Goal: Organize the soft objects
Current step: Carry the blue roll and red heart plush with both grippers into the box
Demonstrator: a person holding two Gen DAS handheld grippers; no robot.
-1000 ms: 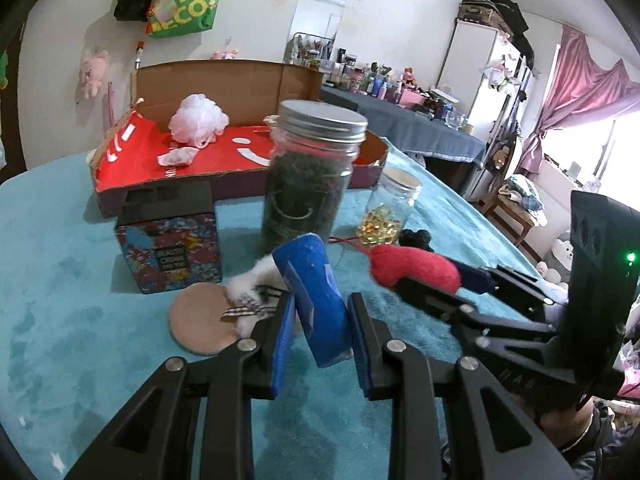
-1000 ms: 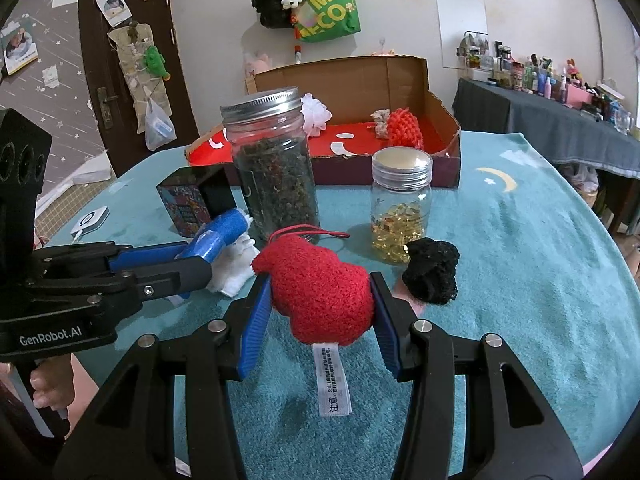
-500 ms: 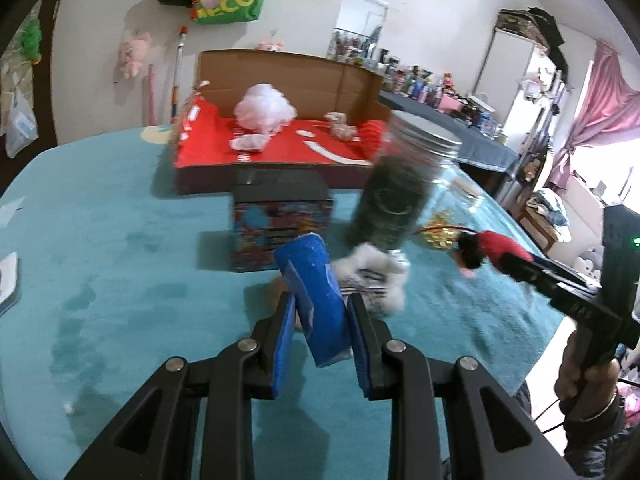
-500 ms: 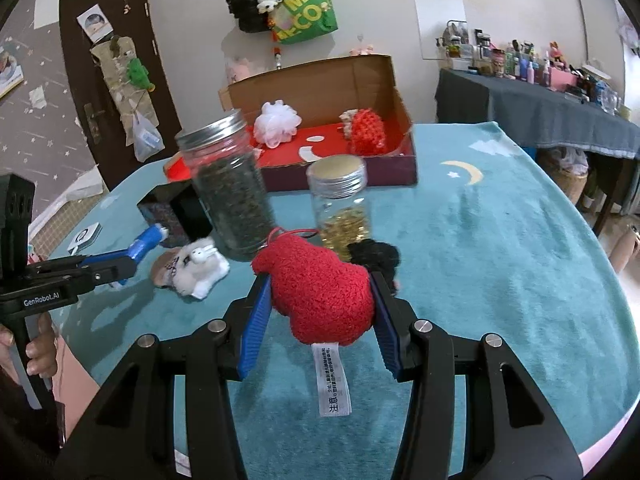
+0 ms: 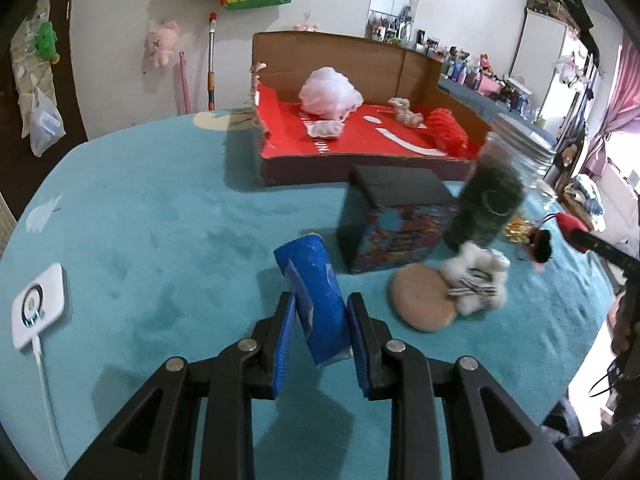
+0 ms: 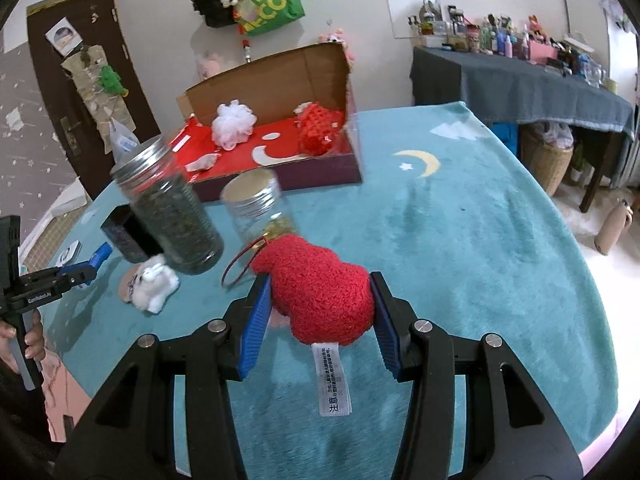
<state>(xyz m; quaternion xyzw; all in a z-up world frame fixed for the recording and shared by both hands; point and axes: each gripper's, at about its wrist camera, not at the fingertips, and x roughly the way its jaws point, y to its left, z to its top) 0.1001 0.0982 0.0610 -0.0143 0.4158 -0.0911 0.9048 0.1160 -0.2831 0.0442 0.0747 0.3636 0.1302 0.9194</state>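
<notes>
Two loads: we carry one soft thing in each gripper, both lifted off the teal tablecloth (image 5: 140, 240).
Far left: a white charging puck (image 5: 38, 306) lies on the cloth, apart from everything else.
Left gripper (image 5: 320, 330): we have it clamped on the blue sponge roll (image 5: 314, 292), pads pressing both flanks; the roll's long axis runs up and away from the jaws, tilted a little to the left.
Ahead of the left gripper: the patterned box (image 5: 394, 220) and the tall dark jar (image 5: 490, 200) stand between us and the cardboard box (image 5: 360, 160).
Still on the cloth: the white plush (image 5: 478, 280) rests partly on the tan puff (image 5: 422, 298), just right of the left gripper.
Cardboard box (image 6: 280, 160): it sits at the far side of the table, open toward us, already holding a white mesh pouf (image 6: 233, 124) and a red knitted piece (image 6: 320, 132).
Right gripper (image 6: 318, 326): we have it squeezed on the red fuzzy mitten (image 6: 320, 296), its label (image 6: 334, 380) hanging below and its cord loop (image 6: 240, 264) trailing left.
Deciding relation: we judge the box lies forward and left of the mitten, with the small lidded jar (image 6: 258, 204) close to that line; from the left gripper it lies forward and slightly right, behind the patterned box and the dark jar.
Nearer hand: we cannot tell for sure; the right seems to have the clearer lane if we pass right of the jars.
Clearance: we would keep both loads above the jar lids.
</notes>
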